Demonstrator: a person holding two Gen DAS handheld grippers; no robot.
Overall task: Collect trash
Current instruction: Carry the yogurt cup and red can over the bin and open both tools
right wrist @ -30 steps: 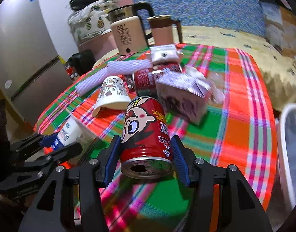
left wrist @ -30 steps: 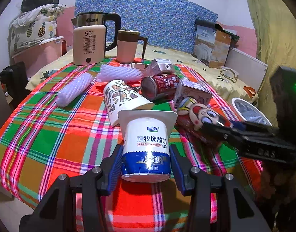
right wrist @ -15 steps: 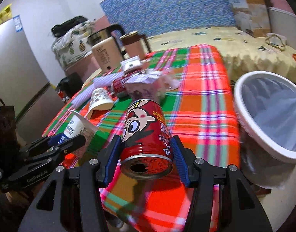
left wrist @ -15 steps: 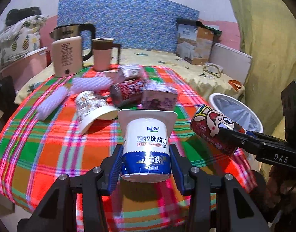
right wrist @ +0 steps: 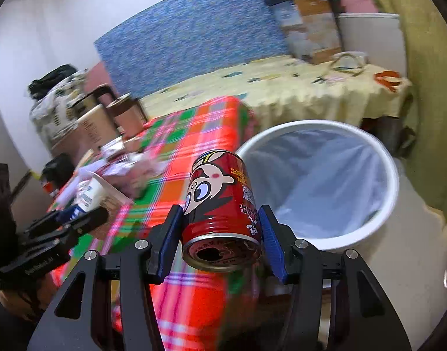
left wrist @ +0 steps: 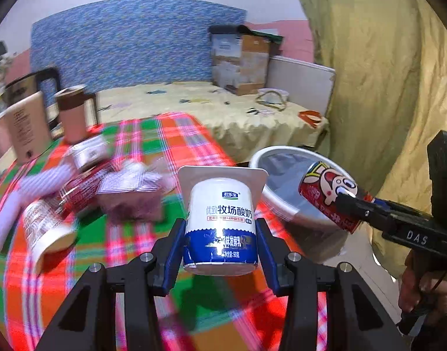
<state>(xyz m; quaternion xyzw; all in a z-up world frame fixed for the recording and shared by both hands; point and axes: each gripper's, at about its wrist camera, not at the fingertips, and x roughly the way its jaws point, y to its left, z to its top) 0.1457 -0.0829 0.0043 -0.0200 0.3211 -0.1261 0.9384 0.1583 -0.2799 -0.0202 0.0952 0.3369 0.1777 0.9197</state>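
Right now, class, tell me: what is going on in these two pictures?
A person is clearing trash from a table with a plaid cloth, using a handheld gripper in each hand. The left gripper is shut on a white-and-blue yogurt cup; the right gripper is shut on a red cartoon can. Both are held up near a white lined bin beside the table. More wrappers and cups lie on the cloth.

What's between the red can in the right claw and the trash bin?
Nothing: in the right wrist view the red can and the white bin have only open air between them.
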